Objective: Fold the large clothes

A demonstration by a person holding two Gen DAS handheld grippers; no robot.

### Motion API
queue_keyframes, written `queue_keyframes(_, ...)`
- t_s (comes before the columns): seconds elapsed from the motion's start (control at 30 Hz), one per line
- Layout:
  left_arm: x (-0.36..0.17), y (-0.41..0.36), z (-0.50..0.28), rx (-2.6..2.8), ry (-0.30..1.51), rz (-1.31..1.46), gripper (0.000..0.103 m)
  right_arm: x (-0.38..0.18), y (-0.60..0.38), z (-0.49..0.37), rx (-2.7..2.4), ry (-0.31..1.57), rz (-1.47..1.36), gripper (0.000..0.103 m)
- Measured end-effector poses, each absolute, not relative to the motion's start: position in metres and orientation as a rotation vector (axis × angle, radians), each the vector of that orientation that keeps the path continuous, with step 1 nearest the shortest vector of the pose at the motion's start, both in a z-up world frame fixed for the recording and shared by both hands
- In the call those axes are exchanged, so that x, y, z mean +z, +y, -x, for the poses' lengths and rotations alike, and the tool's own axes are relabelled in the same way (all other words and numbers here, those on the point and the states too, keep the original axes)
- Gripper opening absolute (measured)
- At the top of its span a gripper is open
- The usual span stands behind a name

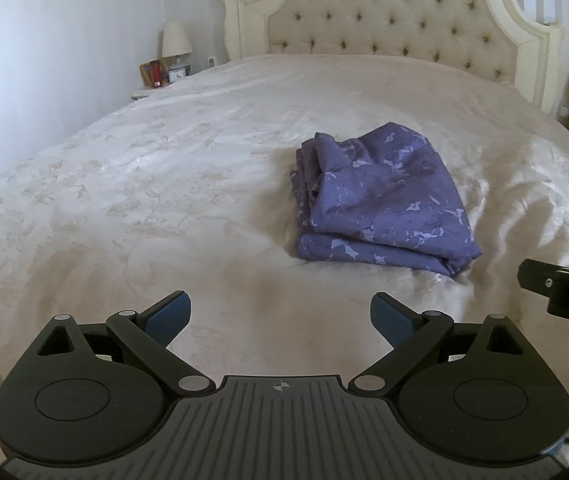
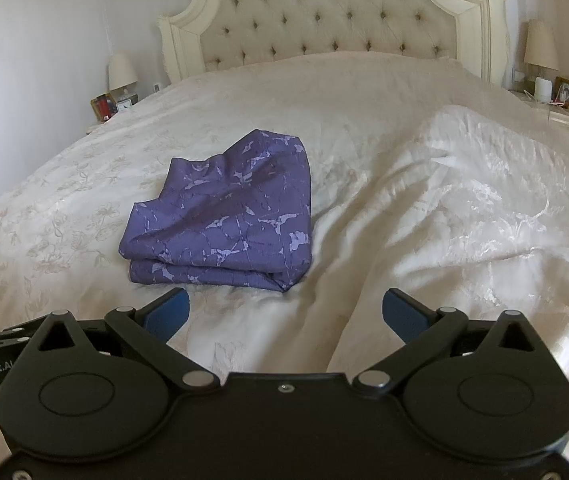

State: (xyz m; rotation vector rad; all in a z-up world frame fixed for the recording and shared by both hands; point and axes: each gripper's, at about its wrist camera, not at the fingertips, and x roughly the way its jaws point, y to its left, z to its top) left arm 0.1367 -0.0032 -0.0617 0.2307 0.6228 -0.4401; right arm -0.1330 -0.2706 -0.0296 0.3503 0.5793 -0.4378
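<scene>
Both tools are off the work. My left gripper (image 1: 281, 316) hangs over bare bedspread at the near edge of the bed (image 1: 132, 184), jaws spread wide, nothing between the blue pads. My right gripper (image 2: 285, 312) is the same: jaws wide apart, empty, hovering just short of the cloth. Neither touches fabric.

The purple patterned garment (image 1: 384, 208) lies on the cream bedspread, right of centre in the left view, left of centre in the right view (image 2: 224, 216), so it sits roughly between the two tools and a little beyond them. It is near the foot end, well apart from the tufted headboard (image 1: 384, 12).

Progress, as I judge it: the folding looks largely done. The cloth is a compact stacked bundle, with at least two thick layers showing along its near edge. What is left seems to be tidying only. The far end is rumpled and raised, with loose layered edges showing on the far-left side, so the top ply does not lie flat. One more fold may or may not be wanted; I cannot tell from here.

Orientation: the bundle's long axis runs near to far, toward the headboard, skewed slightly. The clean folded edge faces me; the loose, bunched end points away.

A ridge of bunched bedspread (image 2: 484, 208) rises on the right.
</scene>
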Motion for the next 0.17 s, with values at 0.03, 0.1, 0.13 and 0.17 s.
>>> queue_keyframes(0.03, -0.0618, -0.0031, -0.1371, -0.44, 0.626, -0.229, 0.098, -0.0299, -0.2703, 0.1328, -0.437, 0.581, -0.352, 0.102)
queue_keyframes(0.1, -0.0622, -0.0024, -0.1376, -0.438, 0.626, -0.228, 0.098, -0.0307, -0.27, 0.1326, -0.436, 0.584, -0.356, 0.102)
queue_keyframes(0.13, -0.0623, -0.0021, -0.1379, -0.439, 0.626, -0.227, 0.098, -0.031, -0.2698, 0.1325, -0.436, 0.586, -0.358, 0.102)
queue_keyframes(0.17, -0.0623, -0.0021, -0.1378, -0.436, 0.627, -0.226, 0.098, -0.0313, -0.2696, 0.1324, -0.436, 0.587, -0.36, 0.102)
